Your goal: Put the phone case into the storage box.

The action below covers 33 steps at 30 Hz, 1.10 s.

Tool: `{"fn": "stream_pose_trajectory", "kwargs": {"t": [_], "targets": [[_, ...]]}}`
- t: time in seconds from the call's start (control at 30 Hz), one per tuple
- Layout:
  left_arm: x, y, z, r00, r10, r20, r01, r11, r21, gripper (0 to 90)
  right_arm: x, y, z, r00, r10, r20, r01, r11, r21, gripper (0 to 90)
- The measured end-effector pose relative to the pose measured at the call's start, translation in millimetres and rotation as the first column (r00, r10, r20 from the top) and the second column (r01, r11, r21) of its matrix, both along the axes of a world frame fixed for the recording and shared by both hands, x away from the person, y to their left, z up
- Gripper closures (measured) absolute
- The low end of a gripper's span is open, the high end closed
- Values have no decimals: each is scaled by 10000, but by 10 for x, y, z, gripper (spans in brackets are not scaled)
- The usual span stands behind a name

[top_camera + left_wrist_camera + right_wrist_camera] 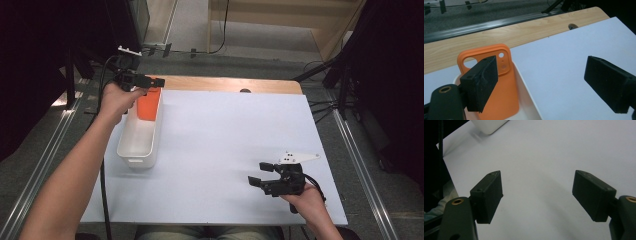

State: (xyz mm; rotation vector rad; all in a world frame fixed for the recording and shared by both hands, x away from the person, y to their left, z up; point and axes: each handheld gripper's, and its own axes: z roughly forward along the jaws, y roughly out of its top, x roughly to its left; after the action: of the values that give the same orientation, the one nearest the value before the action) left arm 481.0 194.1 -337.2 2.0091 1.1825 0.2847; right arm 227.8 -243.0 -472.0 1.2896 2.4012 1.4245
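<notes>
The orange phone case (pixel 499 85) leans in the white bin (pixel 137 142) at the sheet's left edge, long axis sloping up toward the table's far side. The left gripper (pixel 150 81) hangs over it, jaws apart, gripping nothing. The right gripper (pixel 261 174) is spread wide over bare sheet.

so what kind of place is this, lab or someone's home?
Most likely a lab or recording setup: a wooden table under a white sheet, metal floor rails, loose cables and dark curtains at the sides.

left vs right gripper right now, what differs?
The left gripper hangs above the far end of the white bin, over the orange phone case leaning inside it; the right gripper hangs low over bare white mat at the near right. Both are open and empty.
</notes>
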Motion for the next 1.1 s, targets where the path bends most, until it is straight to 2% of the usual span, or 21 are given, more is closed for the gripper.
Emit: {"fn": "stream_pose_trajectory", "kwargs": {"t": [0.1, 0.33, 0.47, 0.57, 0.63, 0.77, 1.0, 1.1], "targets": [[-31, -7, 23, 9999, -155, 24, 156, 9999, -65, 117, 0, 1, 0, 10000, 14, -5, -14, 10000, -7, 231], [-127, -11, 95, 9963, -854, 28, 854, 9952, -484, 117, 0, 6, -1, 10000, 46, -12, -46, 10000, -9, 231], [-185, -9, 119, 9920, -1259, 35, 1259, 9909, -478, 117, -3, 8, 0, 10000, 58, -30, -58, 10000, -9, 231], [-242, -17, 144, 9913, -1319, 16, 1319, 9907, -328, 117, -3, 9, 0, 10000, 69, -26, -69, 10000, -5, 231], [-288, -9, 159, 9889, -1486, 62, 1487, 9874, -537, 117, -4, 9, 0, 10000, 81, -26, -81, 10000, -3, 231], [-376, -25, 182, 9852, -1710, 118, 1714, 9836, -559, 117, -2, 13, -4, 10000, 78, -47, -78, 10000, -16, 231], [-522, -79, 204, 9760, -2171, 150, 2174, 9757, -282, 117, -6, 21, -2, 9999, 97, -62, -97, 9999, 49, 231], [-568, -92, 193, 9746, -2229, 212, 2236, 9741, -343, 117, -5, 23, -4, 9999, 126, -48, -126, 9999, 2, 231]]}}
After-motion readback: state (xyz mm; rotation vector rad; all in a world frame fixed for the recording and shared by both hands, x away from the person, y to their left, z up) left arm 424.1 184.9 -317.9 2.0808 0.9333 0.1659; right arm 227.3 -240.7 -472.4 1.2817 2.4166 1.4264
